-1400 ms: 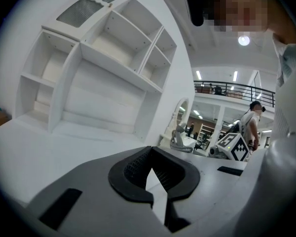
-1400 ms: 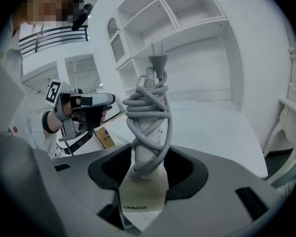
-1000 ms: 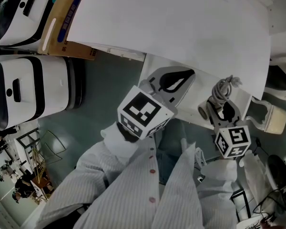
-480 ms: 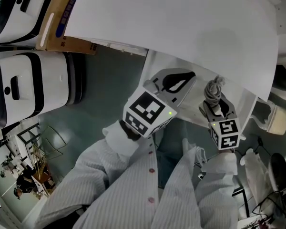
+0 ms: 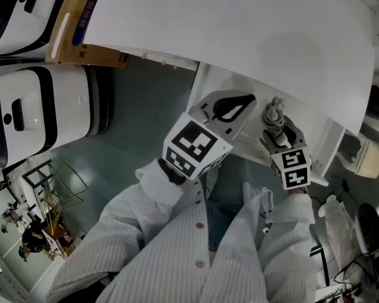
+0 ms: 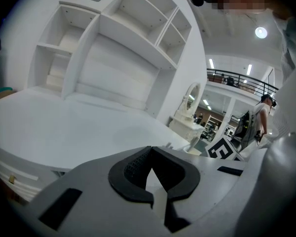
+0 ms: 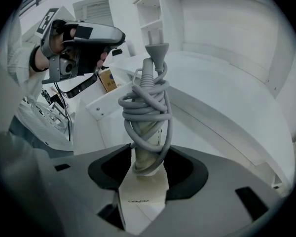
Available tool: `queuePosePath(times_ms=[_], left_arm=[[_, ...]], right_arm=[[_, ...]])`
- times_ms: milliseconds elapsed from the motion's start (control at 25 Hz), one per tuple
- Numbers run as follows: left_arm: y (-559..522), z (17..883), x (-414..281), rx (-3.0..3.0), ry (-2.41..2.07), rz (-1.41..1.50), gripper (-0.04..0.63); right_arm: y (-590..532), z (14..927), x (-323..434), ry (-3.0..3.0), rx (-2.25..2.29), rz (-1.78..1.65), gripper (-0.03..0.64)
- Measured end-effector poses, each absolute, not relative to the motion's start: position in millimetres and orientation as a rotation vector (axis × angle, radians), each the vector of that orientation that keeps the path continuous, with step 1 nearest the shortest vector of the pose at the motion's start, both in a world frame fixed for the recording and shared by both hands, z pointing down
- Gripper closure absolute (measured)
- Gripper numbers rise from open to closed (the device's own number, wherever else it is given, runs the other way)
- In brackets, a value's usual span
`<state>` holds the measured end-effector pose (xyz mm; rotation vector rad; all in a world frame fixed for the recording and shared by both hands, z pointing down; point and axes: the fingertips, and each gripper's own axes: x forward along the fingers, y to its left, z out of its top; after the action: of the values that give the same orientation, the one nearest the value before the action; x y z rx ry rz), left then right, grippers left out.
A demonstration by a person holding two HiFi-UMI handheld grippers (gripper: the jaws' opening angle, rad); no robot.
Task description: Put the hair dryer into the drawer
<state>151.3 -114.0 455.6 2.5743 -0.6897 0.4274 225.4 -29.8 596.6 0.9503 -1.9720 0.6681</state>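
The right gripper [image 7: 148, 168] pinches the cord-wrapped hair dryer [image 7: 147, 127] over the open drawer [image 5: 208, 81], the left gripper [image 6: 150, 174] pressed together and empty; its protruding plug [image 7: 157, 51] could snag the rim.

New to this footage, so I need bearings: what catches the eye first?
A hair dryer, grey cord wound round its handle, stands clamped in the right gripper, filling the middle of the right gripper view. In the head view it hangs over the open white drawer below the white tabletop, with the left gripper shut and empty beside it.
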Motion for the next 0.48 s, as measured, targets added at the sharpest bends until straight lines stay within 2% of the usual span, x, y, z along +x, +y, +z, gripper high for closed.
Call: queuePosePath(times_ms=[480], left_arm=[[-114.6,474.5,131.4,2.514,-0.735,0.426,0.586]], right_arm=[[-40.8,614.7,207.3,-1.952,0.871,0.612,0.426]])
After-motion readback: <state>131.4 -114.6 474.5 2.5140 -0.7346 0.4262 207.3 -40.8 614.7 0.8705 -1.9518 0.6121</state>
